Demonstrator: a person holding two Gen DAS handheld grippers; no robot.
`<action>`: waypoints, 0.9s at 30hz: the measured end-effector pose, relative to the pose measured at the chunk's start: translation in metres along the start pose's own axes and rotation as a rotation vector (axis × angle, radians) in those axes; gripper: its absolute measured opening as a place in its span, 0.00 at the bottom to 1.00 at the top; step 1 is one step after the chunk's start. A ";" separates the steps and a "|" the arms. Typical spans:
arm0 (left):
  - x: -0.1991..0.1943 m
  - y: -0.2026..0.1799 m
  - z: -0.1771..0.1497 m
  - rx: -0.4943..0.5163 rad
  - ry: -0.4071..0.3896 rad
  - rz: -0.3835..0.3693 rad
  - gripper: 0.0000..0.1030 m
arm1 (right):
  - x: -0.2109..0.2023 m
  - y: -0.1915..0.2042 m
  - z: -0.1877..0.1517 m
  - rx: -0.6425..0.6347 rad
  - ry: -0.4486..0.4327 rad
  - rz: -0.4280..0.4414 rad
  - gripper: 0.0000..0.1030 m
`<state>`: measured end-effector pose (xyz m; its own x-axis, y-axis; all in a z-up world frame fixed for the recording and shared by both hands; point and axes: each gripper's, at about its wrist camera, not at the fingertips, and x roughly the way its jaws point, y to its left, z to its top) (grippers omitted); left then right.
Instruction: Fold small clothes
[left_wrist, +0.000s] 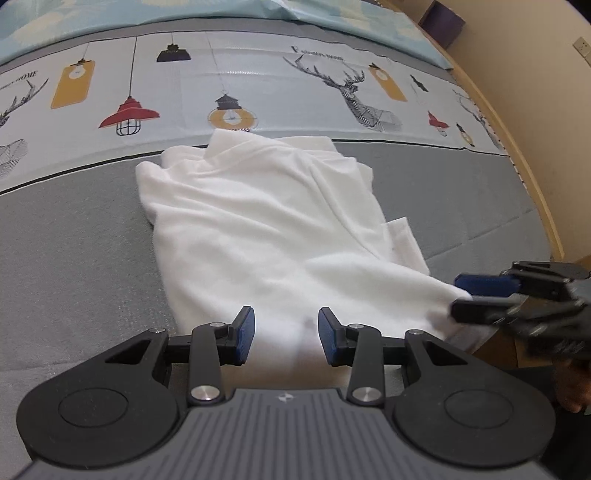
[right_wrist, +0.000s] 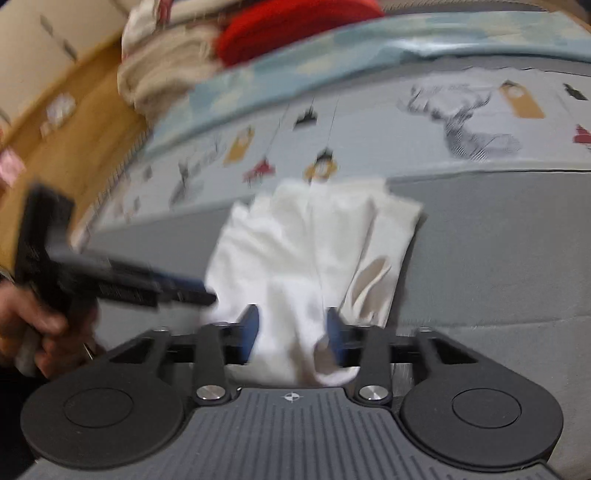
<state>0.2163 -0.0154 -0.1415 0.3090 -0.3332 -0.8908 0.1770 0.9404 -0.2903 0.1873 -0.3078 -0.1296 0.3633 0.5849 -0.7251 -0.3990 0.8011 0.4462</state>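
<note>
A white garment (left_wrist: 273, 229) lies partly folded lengthwise on a grey mat (left_wrist: 74, 258), its near hem at both grippers. My left gripper (left_wrist: 286, 332) is open with the hem lying between its blue pads. My right gripper (right_wrist: 291, 332) is open too, with cloth of the same garment (right_wrist: 295, 258) bunched between its pads. The right gripper shows in the left wrist view (left_wrist: 469, 295) at the garment's right corner. The left gripper shows blurred in the right wrist view (right_wrist: 199, 291) at the garment's left edge.
A printed sheet with lamps and deer (left_wrist: 258, 81) lies beyond the mat. A wooden edge and beige wall (left_wrist: 535, 129) are on the right. A pile of red and cream clothes (right_wrist: 229, 40) sits at the far left. The right wrist view is motion-blurred.
</note>
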 end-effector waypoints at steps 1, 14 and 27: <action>0.000 0.000 0.000 0.006 -0.001 0.001 0.41 | 0.006 0.005 -0.001 -0.038 0.024 -0.031 0.42; 0.013 -0.015 -0.013 0.120 0.056 -0.055 0.41 | 0.009 0.002 -0.033 -0.181 0.161 -0.175 0.04; 0.026 0.030 -0.020 0.028 0.031 -0.096 0.41 | -0.018 -0.020 0.004 0.042 -0.175 -0.110 0.19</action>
<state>0.2105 0.0053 -0.1800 0.2602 -0.4190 -0.8699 0.2308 0.9018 -0.3654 0.1921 -0.3341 -0.1238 0.5445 0.5042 -0.6703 -0.3152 0.8636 0.3935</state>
